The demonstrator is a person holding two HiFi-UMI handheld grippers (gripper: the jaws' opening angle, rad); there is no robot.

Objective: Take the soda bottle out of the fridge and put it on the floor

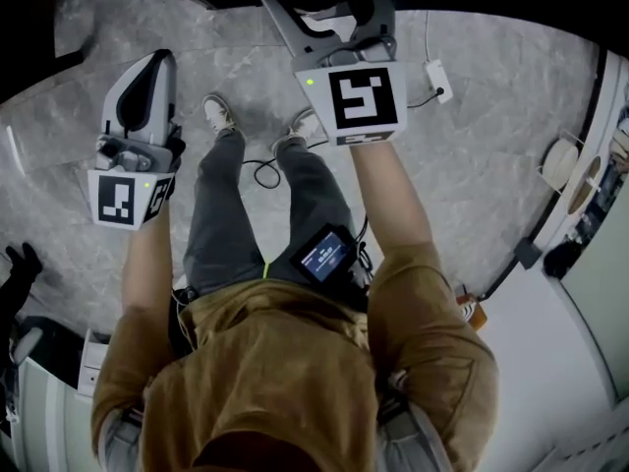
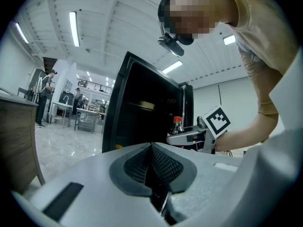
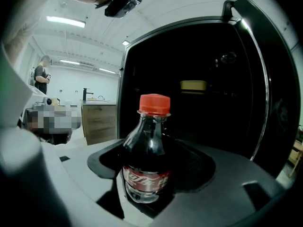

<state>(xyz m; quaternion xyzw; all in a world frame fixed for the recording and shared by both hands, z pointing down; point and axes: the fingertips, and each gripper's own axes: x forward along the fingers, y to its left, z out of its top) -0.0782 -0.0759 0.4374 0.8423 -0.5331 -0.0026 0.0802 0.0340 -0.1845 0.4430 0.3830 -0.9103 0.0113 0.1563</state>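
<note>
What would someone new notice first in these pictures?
First, the dark plastic soda bottle with its red cap, gripped upright in the right gripper. Behind it gapes the black open fridge. In the head view, grey marble-patterned floor lies under the person's feet.

The head view looks steeply down from above the person (image 1: 265, 362) onto the grey marbled floor (image 1: 472, 165). The left gripper view looks level along the white left gripper (image 2: 156, 174) toward the open black fridge (image 2: 137, 112), some way off. The right gripper view sits close behind the dark, red-capped plastic soda bottle (image 3: 147, 155) and faces the fridge's interior. Both gripper views share the fridge and the bottle.
</note>
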